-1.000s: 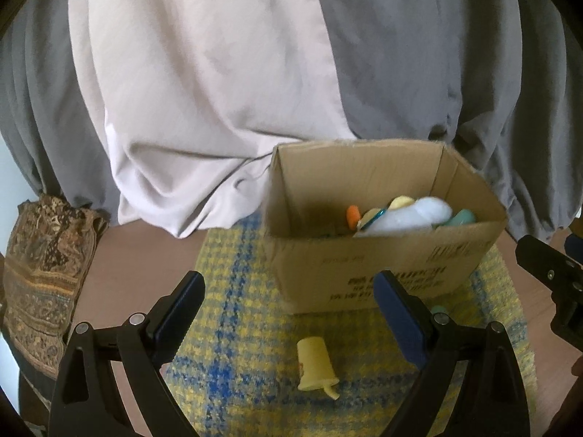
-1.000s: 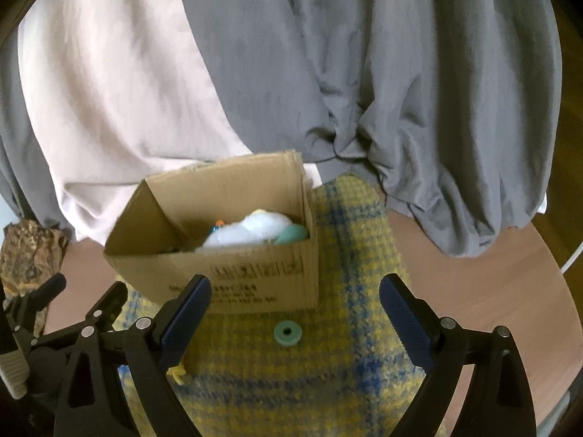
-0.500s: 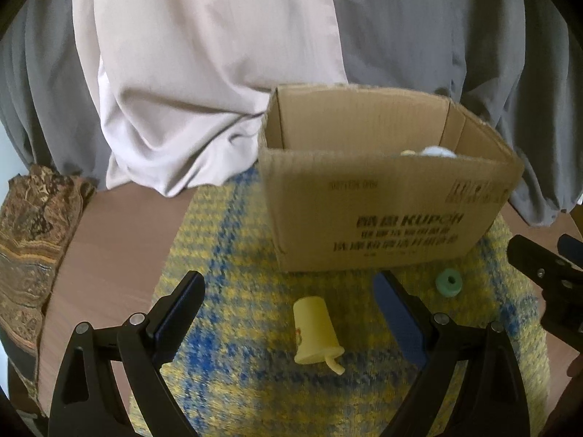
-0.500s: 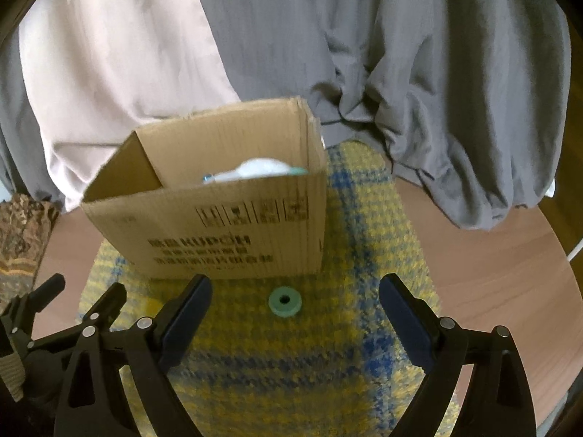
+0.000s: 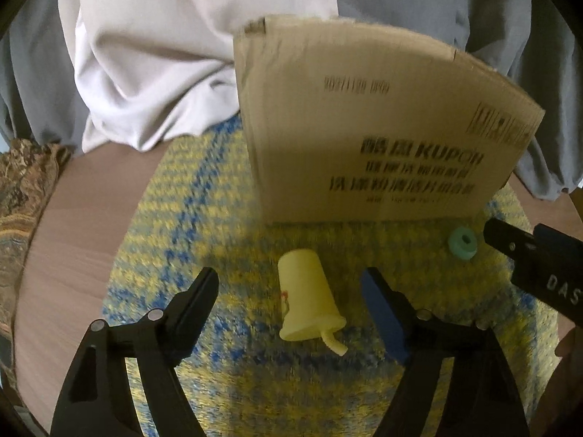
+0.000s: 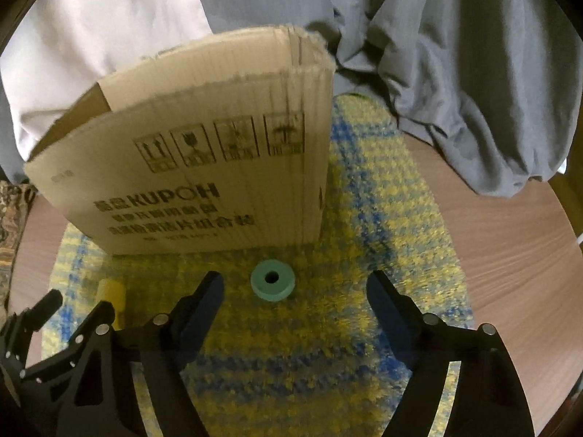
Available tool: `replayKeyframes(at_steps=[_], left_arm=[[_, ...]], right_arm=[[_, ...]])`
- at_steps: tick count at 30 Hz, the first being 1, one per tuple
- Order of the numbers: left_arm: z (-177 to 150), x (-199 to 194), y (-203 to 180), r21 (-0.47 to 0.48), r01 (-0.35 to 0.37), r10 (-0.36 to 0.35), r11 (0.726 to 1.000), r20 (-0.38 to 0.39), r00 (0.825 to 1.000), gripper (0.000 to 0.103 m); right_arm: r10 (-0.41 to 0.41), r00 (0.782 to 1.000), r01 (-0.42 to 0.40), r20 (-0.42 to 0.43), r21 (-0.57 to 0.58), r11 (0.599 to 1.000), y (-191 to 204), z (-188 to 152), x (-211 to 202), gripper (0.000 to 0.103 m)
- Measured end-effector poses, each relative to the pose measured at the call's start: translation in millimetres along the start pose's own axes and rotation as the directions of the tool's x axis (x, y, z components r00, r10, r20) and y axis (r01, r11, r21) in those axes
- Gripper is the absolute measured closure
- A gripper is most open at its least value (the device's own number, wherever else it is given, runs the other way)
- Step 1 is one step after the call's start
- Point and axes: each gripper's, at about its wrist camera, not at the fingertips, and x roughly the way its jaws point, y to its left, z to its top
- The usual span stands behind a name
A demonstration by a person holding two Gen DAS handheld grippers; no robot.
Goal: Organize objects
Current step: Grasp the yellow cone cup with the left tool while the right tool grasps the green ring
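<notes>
In the left wrist view, the left gripper is spread, its jaws having just been closing, with the pale yellow cup lying on its side between them untouched, on the yellow-and-blue mat before the cardboard box; the cup is judged light, stiff and smooth, best taken across its tapered wall, clear of the thin spout. In the right wrist view, the right gripper, likewise spread and just narrowed, frames the green ring lying flat near the box, judged light, perhaps slightly soft, and best pinched across its outer rim.
</notes>
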Motion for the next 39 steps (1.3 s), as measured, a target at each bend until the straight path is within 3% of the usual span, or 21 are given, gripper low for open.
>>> replayKeyframes(at_steps=[18,26,28,29,39], left_arm=[[-17.9,31.5,-6.5,-0.006,0.005,-0.005,1.000,-0.067,0.998,0.046],[-17.3,30.9,-8.1,-0.002,0.016,-0.016,1.000,-0.056,0.998,0.053],[-17.1,30.2,-8.1,-0.001,0.018,-0.018,1.000,-0.053,0.998,0.058],[-17.0,29.6,-8.8,-0.001,0.021,-0.021,1.000,-0.053,0.998,0.062],[-18.0,23.0,-12.6,-0.008,0.027,-0.028,1.000,-0.053,0.998,0.062]], right_arm=[[-0.030,0.999,0.030,-0.017,-0.001,1.000,1.7,-2.9,48.5,0.039],[-0.017,0.999,0.016,-0.030,-0.017,1.000,7.8,-2.2,60.9,0.058],[-0.012,1.000,0.011,-0.027,-0.023,1.000,8.5,-1.4,61.7,0.067],[-0.009,1.000,0.008,-0.027,-0.027,1.000,9.1,-2.0,61.6,0.067],[-0.004,1.000,0.003,-0.022,-0.028,1.000,7.5,-2.8,57.0,0.067]])
